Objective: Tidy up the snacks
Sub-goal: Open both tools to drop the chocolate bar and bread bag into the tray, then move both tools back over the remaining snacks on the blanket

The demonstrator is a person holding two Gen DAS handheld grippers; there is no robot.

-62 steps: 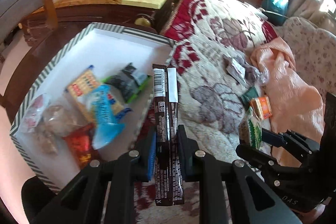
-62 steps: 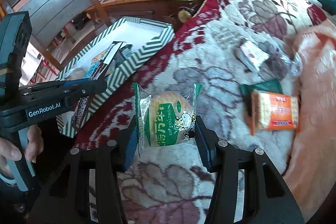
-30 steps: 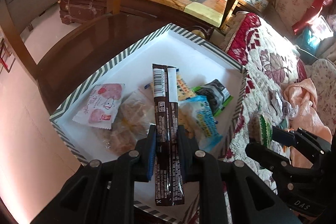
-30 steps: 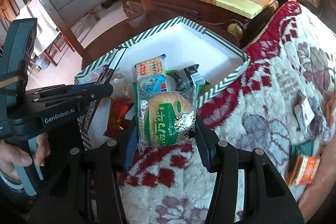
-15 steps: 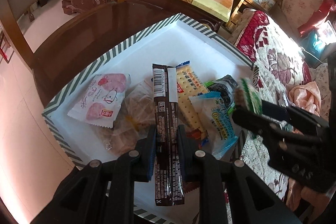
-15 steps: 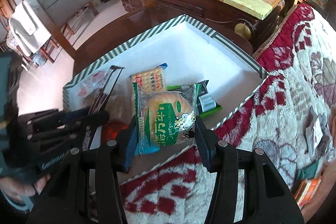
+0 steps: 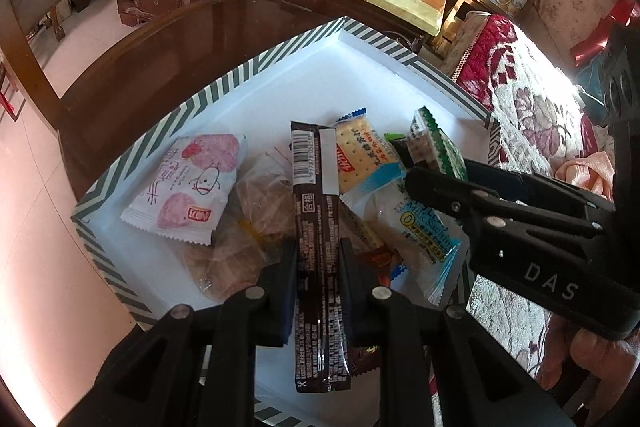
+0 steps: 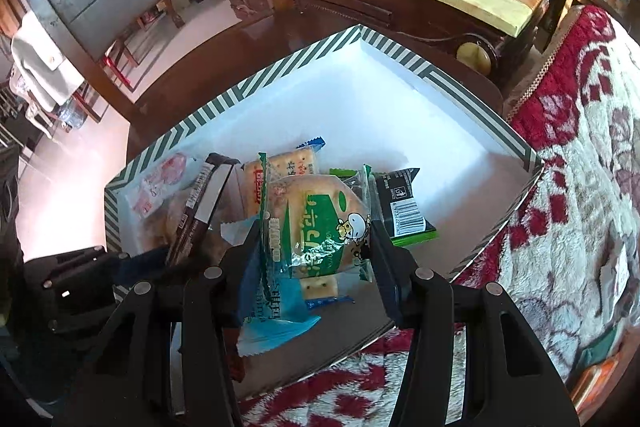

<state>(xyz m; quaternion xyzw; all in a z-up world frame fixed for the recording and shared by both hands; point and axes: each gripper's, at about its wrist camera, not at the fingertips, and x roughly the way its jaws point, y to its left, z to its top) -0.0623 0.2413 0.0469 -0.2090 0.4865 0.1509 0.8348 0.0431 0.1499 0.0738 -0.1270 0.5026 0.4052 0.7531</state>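
A white box with a green-striped rim (image 7: 248, 75) holds several snack packs. My left gripper (image 7: 318, 255) is shut on a long brown snack bar (image 7: 316, 187), which points out over the box's near side. My right gripper (image 8: 314, 239) is shut on a green-and-clear packet with a round cake (image 8: 320, 219), hanging over the packs in the box. In the left wrist view that right gripper (image 7: 418, 181) comes in from the right with the green packet (image 7: 436, 143). The brown bar (image 8: 204, 203) and left gripper (image 8: 160, 255) show at the lower left of the right wrist view.
In the box lie a pink strawberry pack (image 7: 188, 187), a cracker pack (image 7: 360, 155), a blue milk-snack pack (image 7: 420, 227), a clear bag of brown pastry (image 7: 256, 219) and a dark green pack (image 8: 404, 207). The box sits on a dark wooden seat (image 7: 160, 47) beside a red floral blanket (image 8: 580, 187).
My right gripper has carried the green cake packet from above the blanket's edge to above the packs in the box. The left gripper has stayed over the box with the brown bar.
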